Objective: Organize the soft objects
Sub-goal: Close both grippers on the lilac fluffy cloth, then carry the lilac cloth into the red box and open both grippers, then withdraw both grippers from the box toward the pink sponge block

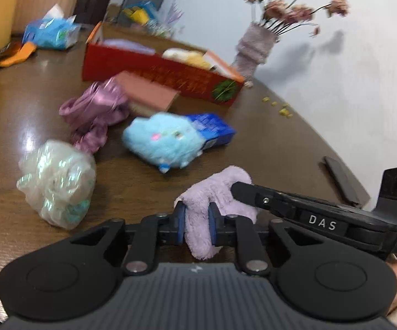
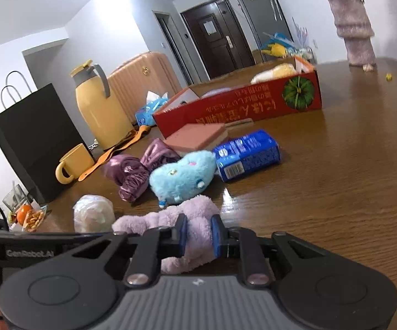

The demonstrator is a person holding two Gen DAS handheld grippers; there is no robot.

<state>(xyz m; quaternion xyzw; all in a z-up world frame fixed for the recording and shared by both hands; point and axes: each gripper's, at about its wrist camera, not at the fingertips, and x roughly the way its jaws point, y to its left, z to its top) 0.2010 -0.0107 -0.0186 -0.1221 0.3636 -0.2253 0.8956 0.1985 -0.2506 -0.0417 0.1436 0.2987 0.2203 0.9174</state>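
Observation:
A lilac plush cloth (image 1: 220,192) (image 2: 168,217) lies on the brown table near its front. My left gripper (image 1: 197,221) is shut on one end of it, blue pads pressing the fabric. My right gripper (image 2: 200,236) is shut on the other end; its black finger (image 1: 253,192) shows in the left wrist view. Beyond lie a light blue plush toy (image 1: 165,140) (image 2: 183,176), a purple satin cloth (image 1: 94,112) (image 2: 135,167) and a clear bag of soft stuff (image 1: 58,184) (image 2: 94,214). A red cardboard box (image 1: 160,74) (image 2: 239,107) holds a yellow-white plush (image 1: 187,56) (image 2: 274,73).
A blue packet (image 2: 248,154), a pink book (image 2: 198,137), a yellow mug (image 2: 73,162), a yellow jug (image 2: 99,107), a black paper bag (image 2: 36,137), a vase of flowers (image 1: 253,49) and a dark phone (image 1: 341,180) also stand on the table (image 2: 350,192).

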